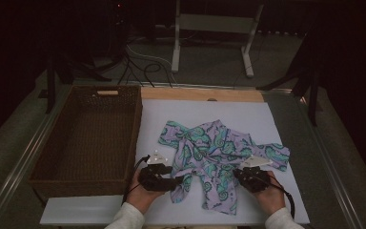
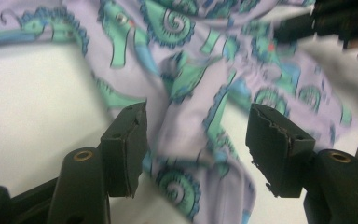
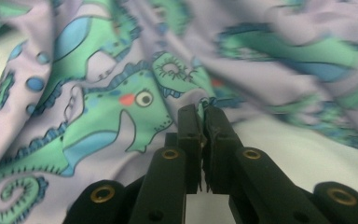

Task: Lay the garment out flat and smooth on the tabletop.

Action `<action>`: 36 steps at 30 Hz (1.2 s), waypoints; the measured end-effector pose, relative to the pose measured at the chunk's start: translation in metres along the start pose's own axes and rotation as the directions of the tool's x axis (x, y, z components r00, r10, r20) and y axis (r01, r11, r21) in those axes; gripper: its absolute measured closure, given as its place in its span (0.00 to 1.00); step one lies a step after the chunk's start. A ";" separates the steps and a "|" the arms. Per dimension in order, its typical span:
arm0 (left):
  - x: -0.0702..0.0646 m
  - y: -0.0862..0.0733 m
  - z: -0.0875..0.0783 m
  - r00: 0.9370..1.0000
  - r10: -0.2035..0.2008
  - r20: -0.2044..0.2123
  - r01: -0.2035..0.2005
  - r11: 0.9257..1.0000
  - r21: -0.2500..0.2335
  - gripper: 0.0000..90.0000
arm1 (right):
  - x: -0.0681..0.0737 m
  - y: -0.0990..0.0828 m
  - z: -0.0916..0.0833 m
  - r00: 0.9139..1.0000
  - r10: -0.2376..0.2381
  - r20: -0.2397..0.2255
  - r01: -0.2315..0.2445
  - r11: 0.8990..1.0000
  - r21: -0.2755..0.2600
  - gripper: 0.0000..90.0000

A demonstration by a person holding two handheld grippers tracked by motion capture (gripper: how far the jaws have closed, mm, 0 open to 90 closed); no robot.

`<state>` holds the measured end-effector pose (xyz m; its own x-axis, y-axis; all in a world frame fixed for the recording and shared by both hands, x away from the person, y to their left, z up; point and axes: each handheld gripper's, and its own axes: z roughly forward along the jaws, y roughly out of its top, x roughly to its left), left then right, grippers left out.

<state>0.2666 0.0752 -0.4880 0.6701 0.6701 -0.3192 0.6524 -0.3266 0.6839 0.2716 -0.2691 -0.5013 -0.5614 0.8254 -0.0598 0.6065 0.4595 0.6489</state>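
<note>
In the high view, a crumpled garment (image 1: 219, 152) lies on the white desk (image 1: 286, 119), right of a brown woven basket (image 1: 88, 138). The cloth is pale lilac, printed with green and blue seahorses, bunched into folds at the middle with flaps spreading left, right and toward the near edge. The left tool (image 1: 176, 181) sits at the garment's near left edge, the right tool (image 1: 238, 172) at its near right edge; each is held in a hand with a pale sleeve.

In the left gripper view, the left tool (image 2: 196, 154) has its jaws standing well apart, a fold of the garment (image 2: 186, 84) lying between them, with a gap showing between the pads and the cloth. The print shows spiral tails and dark blue outlines.

In the right gripper view, the right tool (image 3: 204, 112) has its jaws closed together, pinching an edge of the garment (image 3: 121, 107) at the tips. A seahorse with a round eye and red cheek lies just left of the jaws.
</note>
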 end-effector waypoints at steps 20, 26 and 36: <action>0.004 -0.006 0.007 1.000 -0.011 -0.026 0.011 1.000 0.026 0.43 | -0.067 -0.015 -0.016 0.975 0.131 0.180 -0.134 0.991 0.006 0.96; 0.000 -0.004 0.018 1.000 -0.008 -0.021 0.008 0.999 0.040 0.43 | -0.087 -0.025 -0.022 0.959 0.206 0.196 -0.211 0.978 0.002 0.96; -0.010 0.007 0.044 1.000 0.028 0.006 -0.029 0.997 0.069 0.47 | -0.090 -0.026 -0.024 0.940 0.205 0.274 -0.217 0.976 0.013 0.97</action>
<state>0.2797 0.0367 -0.5093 0.6903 0.6568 -0.3035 0.6558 -0.3909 0.6458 0.2933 -0.3629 -0.4947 -0.2493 0.9595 -0.1310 0.7209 0.2742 0.6365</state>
